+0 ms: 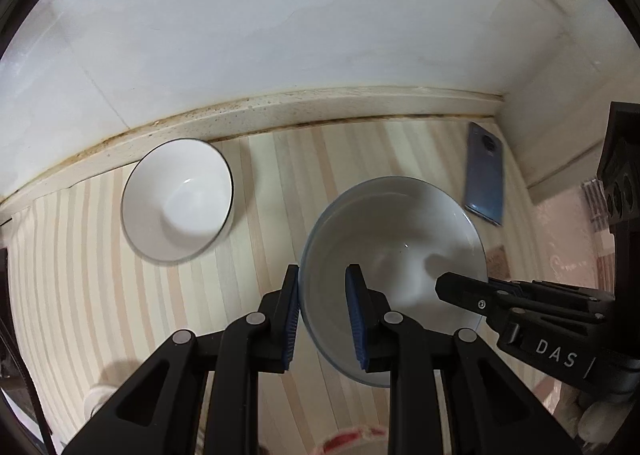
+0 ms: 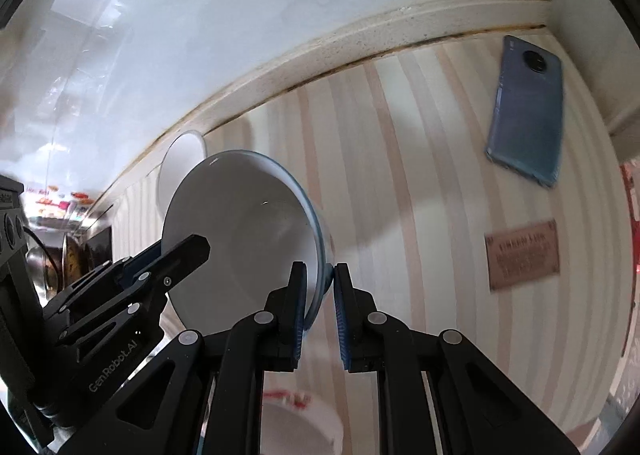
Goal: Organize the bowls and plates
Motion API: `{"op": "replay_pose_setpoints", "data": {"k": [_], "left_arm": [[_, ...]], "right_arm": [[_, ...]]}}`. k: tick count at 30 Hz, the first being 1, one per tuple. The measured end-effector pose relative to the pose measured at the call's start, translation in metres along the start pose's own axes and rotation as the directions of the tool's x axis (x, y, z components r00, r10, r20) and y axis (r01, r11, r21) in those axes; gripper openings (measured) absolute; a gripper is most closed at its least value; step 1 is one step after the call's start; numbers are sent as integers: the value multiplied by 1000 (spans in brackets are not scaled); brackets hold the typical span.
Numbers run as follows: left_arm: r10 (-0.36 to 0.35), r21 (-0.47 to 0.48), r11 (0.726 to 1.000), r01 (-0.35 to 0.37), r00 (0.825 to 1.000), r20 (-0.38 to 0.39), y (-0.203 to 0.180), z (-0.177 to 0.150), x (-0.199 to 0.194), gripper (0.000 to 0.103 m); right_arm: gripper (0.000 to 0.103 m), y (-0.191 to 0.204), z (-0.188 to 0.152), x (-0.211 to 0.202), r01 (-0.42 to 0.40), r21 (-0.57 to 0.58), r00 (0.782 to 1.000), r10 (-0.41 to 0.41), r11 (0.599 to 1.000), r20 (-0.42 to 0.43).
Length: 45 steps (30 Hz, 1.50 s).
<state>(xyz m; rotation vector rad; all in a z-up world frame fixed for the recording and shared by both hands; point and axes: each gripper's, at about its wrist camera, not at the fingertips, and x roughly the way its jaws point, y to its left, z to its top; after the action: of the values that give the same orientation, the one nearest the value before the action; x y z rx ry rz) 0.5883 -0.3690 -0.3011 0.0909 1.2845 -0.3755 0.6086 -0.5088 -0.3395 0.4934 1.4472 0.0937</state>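
We log both grippers clamped on one blue-rimmed bowl, held clear above the striped counter. The left gripper pinches the bowl's near-left rim, one blue pad outside the wall and one inside. In the right wrist view the right gripper nips the rim at the opposite side, pads nearly together with the thin wall between them. We see the right gripper's fingers reaching over the bowl's right edge in the left wrist view, and the left gripper's fingers over its left edge in the right wrist view. The bowl sits roughly level from the left camera and steeply tilted from the right camera.

Below the fingers, at the bottom frame edge, we note a white dish with red marks, blurred; we cannot tell what kind.

Farther out, a second white bowl with a dark rim stands upright on the counter, near the back ledge and apart from the held bowl. A blue phone lies face down toward the far right corner. A small brown card lies nearer than the phone. White wall tile rises behind the ledge.
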Motion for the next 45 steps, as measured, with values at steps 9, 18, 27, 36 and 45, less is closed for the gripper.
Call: {"op": "replay_pose_setpoints", "data": {"k": [9,18,27,36,45], "left_arm": [[-15,42,999,14,1000,24,-14,-55,-52,20],[-11,43,999,11,1000,1,-9,-107,-66,20],[-12,44,999,15,997,-80,-2,-141,-45,20],[15,84,996,-4,992,-127,-8,-154,-24,20],[33,108,994,-17,988,-149,-10,-157,-14,20]], "right_arm": [[15,16,-81,-46,27,-31,1000,-27,999,3],[15,21,-147,-43,26,-30,999,-27,999,-33],[15,16,-180,-13,49,-22,994,-51,999,-97],[16,5,-192,5,84,-19,987,-85,996,-137],[16,4,-193,13,99,-20,982,-101,995,-158]]}}
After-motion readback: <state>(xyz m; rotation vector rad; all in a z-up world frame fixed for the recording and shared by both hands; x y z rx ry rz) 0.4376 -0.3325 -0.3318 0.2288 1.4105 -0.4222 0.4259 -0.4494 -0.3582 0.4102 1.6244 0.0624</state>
